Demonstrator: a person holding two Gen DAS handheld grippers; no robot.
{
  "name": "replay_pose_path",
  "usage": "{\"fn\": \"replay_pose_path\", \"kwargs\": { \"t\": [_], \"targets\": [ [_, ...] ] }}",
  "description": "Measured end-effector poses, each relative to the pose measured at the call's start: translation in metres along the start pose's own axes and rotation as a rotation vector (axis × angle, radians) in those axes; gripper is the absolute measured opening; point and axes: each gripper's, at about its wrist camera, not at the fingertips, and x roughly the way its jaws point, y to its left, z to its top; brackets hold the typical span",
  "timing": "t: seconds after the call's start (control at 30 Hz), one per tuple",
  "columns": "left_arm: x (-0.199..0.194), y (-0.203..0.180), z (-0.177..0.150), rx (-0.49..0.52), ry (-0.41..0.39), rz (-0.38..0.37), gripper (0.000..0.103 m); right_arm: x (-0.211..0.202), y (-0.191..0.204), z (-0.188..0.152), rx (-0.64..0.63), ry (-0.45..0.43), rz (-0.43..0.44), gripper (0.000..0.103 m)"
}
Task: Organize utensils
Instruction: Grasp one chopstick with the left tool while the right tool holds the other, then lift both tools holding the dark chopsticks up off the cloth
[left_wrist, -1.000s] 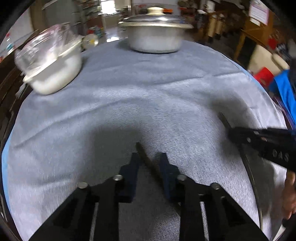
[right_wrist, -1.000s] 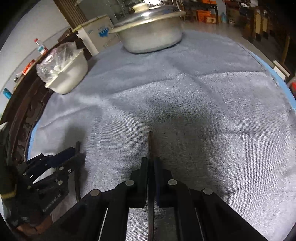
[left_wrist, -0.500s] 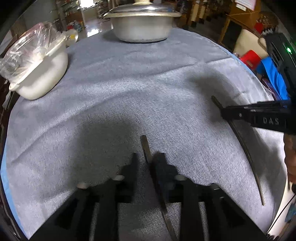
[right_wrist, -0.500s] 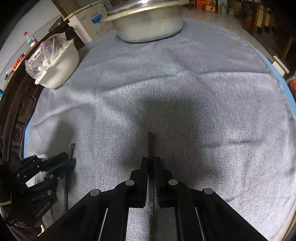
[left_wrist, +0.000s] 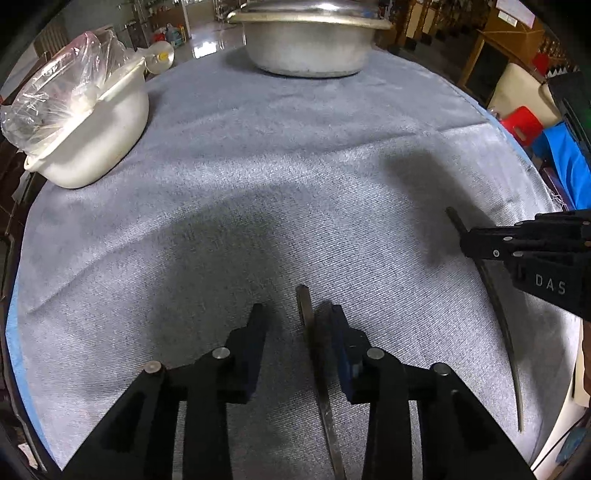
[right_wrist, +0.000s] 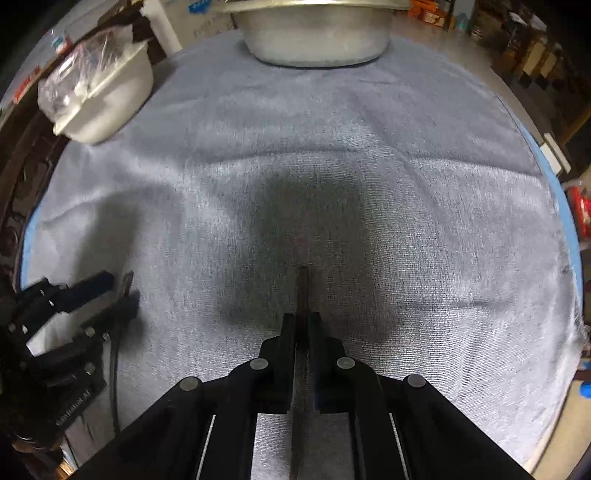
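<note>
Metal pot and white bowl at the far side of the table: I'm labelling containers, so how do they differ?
The metal pot is dull grey; the white bowl is white and looks smaller. The pot carries a metal lid; the bowl holds a crumpled clear plastic bag. The pot stands far centre, the bowl far left. Both rest on the grey cloth.

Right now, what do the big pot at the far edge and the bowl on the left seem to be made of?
The pot looks like aluminium or a similar metal: dull silver-grey walls, with a lid rim that catches light. The bowl looks like white plastic or enamel: smooth, opaque, faintly glossy; which one I cannot tell. A crinkled clear plastic bag sits in it.
</note>
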Motion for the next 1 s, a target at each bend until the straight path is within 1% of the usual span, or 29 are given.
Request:
{"fn": "replay_pose_path", "kwargs": {
  "t": [0.13,0.2,0.27,0.4,0.47,0.5,0.53,0.63,0.73,0.83,1.0],
  "targets": [
    [0.006,-0.003,0.013,-0.006,0.091,-0.001,0.034,0.004,0.013,0.01,-0.05,0.051,-0.036,0.009],
    [0.01,-0.002,0.021,-0.011,0.128,-0.005,0.034,0.004,0.012,0.012,-0.049,0.066,-0.026,0.009],
    [0.012,-0.001,0.026,-0.016,0.148,-0.006,0.034,0.005,0.013,0.015,-0.058,0.071,-0.017,0.009],
    [0.018,-0.002,0.034,-0.005,0.147,0.012,0.033,0.003,0.014,0.016,-0.062,0.058,-0.002,0.009],
    [0.017,-0.005,0.035,-0.015,0.141,0.019,0.024,0.0,0.01,0.012,-0.055,0.053,0.007,0.009],
    [0.018,-0.005,0.037,-0.018,0.138,0.02,0.015,0.0,0.009,0.012,-0.051,0.052,0.013,0.009],
    [0.019,-0.007,0.038,-0.021,0.139,0.018,0.008,-0.001,0.006,0.011,-0.046,0.052,0.02,0.009],
    [0.02,-0.015,0.04,-0.001,0.136,0.045,0.007,-0.002,0.002,0.011,-0.034,0.047,0.037,0.009],
    [0.02,-0.015,0.04,-0.024,0.132,0.036,0.006,-0.003,-0.002,0.01,-0.024,0.035,0.05,0.009],
    [0.019,-0.009,0.036,-0.043,0.134,0.03,0.006,-0.003,-0.007,0.007,-0.018,0.016,0.061,0.007],
    [0.018,0.009,0.029,-0.077,0.133,0.033,0.006,-0.01,-0.019,-0.003,0.024,-0.029,0.106,0.006]
  ]
}}
